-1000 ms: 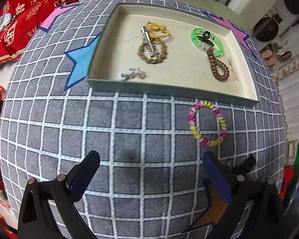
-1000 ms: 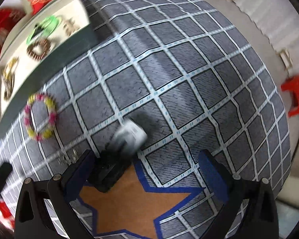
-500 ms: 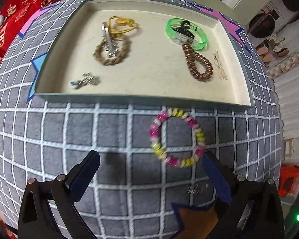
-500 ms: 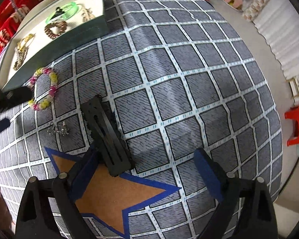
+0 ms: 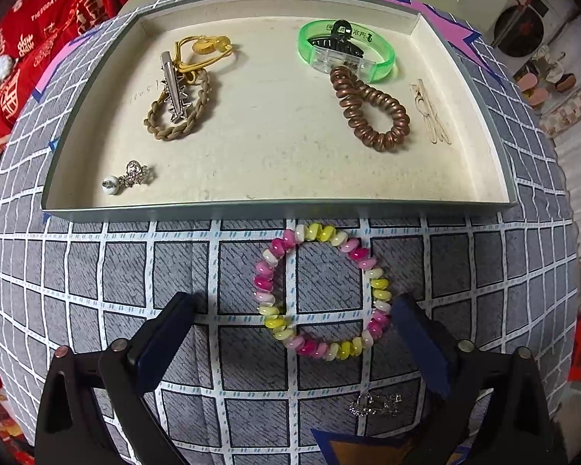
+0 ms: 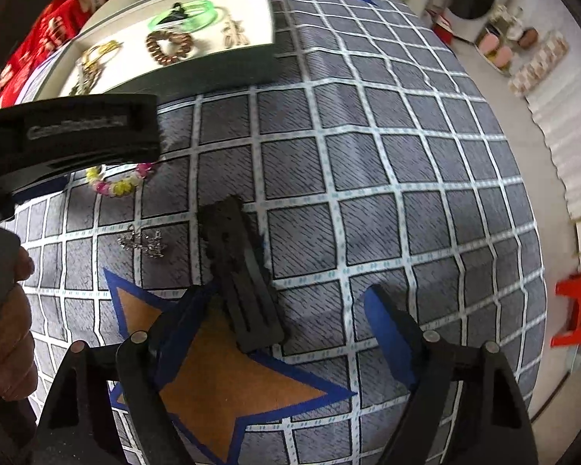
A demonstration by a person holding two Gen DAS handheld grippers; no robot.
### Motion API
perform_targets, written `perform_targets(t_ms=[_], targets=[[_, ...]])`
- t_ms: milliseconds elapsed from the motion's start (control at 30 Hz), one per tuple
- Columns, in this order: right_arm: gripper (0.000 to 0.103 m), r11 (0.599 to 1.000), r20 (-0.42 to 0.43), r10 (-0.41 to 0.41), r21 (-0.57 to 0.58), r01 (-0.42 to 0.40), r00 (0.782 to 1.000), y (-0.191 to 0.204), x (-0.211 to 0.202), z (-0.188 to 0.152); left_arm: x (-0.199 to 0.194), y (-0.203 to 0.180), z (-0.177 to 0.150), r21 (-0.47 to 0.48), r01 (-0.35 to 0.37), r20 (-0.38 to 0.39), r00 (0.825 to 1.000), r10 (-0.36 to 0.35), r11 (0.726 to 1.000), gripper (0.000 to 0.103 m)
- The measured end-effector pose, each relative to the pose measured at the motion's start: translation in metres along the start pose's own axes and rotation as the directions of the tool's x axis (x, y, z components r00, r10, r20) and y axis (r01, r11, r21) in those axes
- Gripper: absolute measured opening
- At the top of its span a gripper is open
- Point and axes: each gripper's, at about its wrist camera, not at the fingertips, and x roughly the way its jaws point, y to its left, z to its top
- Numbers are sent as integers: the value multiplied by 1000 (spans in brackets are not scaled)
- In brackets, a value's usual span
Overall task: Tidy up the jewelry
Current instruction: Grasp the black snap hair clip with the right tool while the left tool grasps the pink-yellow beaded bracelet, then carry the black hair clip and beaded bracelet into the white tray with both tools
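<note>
A pink, yellow and white bead bracelet [image 5: 321, 290] lies on the grey checked cloth just in front of a shallow cream tray [image 5: 275, 209]. My left gripper [image 5: 290, 333] is open, its fingers either side of the bracelet's near half. A small silver trinket [image 5: 375, 403] lies nearer, by the right finger. In the right wrist view my right gripper [image 6: 286, 314] is open around the near end of a black hair clip [image 6: 240, 267]. The bracelet [image 6: 116, 184] and silver trinket [image 6: 143, 242] lie to its left, the bracelet partly hidden by the left gripper's body.
The tray holds a green bangle [image 5: 346, 50] with a black claw clip, a brown coil tie [image 5: 372, 112], a braided tie with a silver clip [image 5: 178, 104], a yellow tie [image 5: 205, 48], a pearl charm [image 5: 128, 180] and pale pins [image 5: 430, 112]. Red cushions lie left.
My left gripper has moved forward and right until its fingers flank the bead bracelet. My right gripper has closed in on the black hair clip, which now lies between its fingers.
</note>
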Motion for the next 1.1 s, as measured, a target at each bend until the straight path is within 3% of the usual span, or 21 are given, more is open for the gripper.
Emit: perform_targets(t_ms=[100,167,233,367,433,667,1100], targets=[[76,999,9,11,-45,-11,1000,8,-2,-2,-2,-12,1,38,-12,20,1000,11,999,89],[65,997,15,20,-72,-19,1000,17,-5,-3,-5,-20,0,66,-7,35,999,5,998,71],[35,996,21,29,-82,-27,999,25,-7,-2,-6,-26,-1,80,-4,39,999,1,997,63],[32,996,10,51,-67,-50,999,27,-14,6,-11,-24,-6,91,5,51,999,-10,996,30],[32,996,4,78,-40,-78,997,21,-15,8,-14,-16,-11,88,48,40,998,-51,995,26],[32,983,-19,176,54,-175,984,-2,-20,15,-32,7,-23,83,127,55,990,-132,988,23],[32,951,-16,278,142,-273,960,-33,-34,26,-88,59,-56,80,173,86,980,-180,982,23]])
